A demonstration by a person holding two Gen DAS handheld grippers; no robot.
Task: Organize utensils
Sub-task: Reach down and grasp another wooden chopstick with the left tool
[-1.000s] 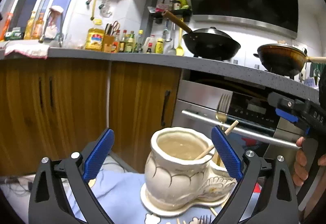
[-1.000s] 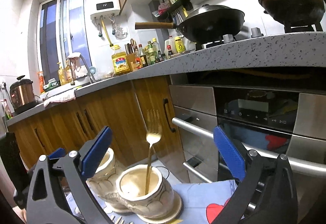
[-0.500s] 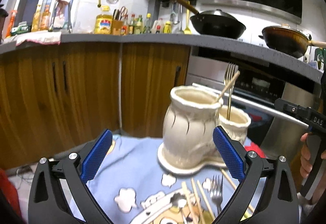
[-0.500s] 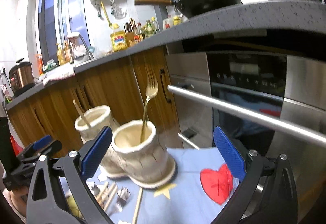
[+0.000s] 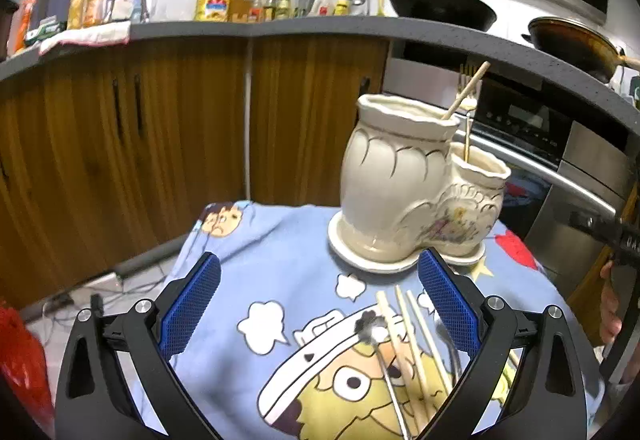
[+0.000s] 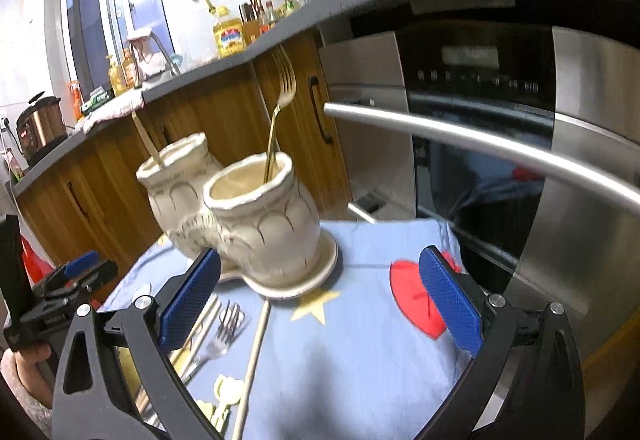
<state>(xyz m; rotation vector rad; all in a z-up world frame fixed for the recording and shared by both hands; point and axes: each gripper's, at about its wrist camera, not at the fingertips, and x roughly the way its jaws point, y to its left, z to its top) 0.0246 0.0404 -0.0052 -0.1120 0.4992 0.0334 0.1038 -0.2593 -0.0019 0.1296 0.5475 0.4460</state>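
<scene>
Right wrist view: both claws, left claw [image 5: 318, 310] and right claw [image 6: 320, 296], gape empty. The ceramic holder [image 6: 256, 215] holds one fork [image 6: 280, 107] and one chopstick [image 5: 464, 91]; several chopsticks [image 5: 412, 340] and a fork [image 6: 224, 332] lie before it, unsorted.

black wok [image 5: 440, 3] on grey countertop [image 5: 320, 29], wooden cabinets [image 5: 120, 143], steel oven [image 6: 500, 143]

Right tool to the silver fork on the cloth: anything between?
No, only bare blue cloth, right wrist view; fork lies beside the open right tool's left pad.
</scene>
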